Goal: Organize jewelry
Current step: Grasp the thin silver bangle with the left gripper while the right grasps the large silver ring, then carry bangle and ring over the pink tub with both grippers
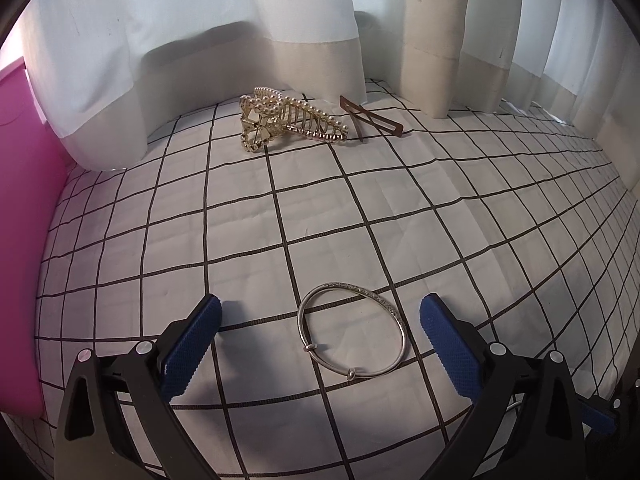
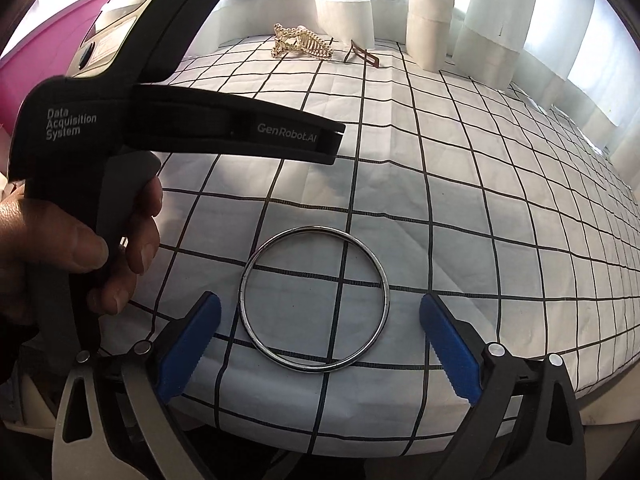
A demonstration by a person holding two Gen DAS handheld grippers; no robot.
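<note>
A silver bangle (image 1: 348, 290) with two small beads on its band lies flat on the checked cloth (image 1: 400, 200). It sits between the blue pads of my left gripper (image 1: 320, 304), which is open and does not touch it. A plain silver ring bangle (image 2: 315, 229) lies flat between the pads of my right gripper (image 2: 320, 301), which is wide open and clear of it. A gold pearl hair claw (image 1: 288, 120) (image 2: 302, 42) and a brown hair clip (image 1: 368, 118) (image 2: 366, 56) rest at the far edge by the curtains.
White curtains (image 1: 312, 40) hang along the far side of the cloth. A pink surface (image 1: 24, 240) stands at the left. In the right wrist view a hand (image 2: 80, 248) holds the black body of the left gripper tool (image 2: 180, 132), which blocks the left part.
</note>
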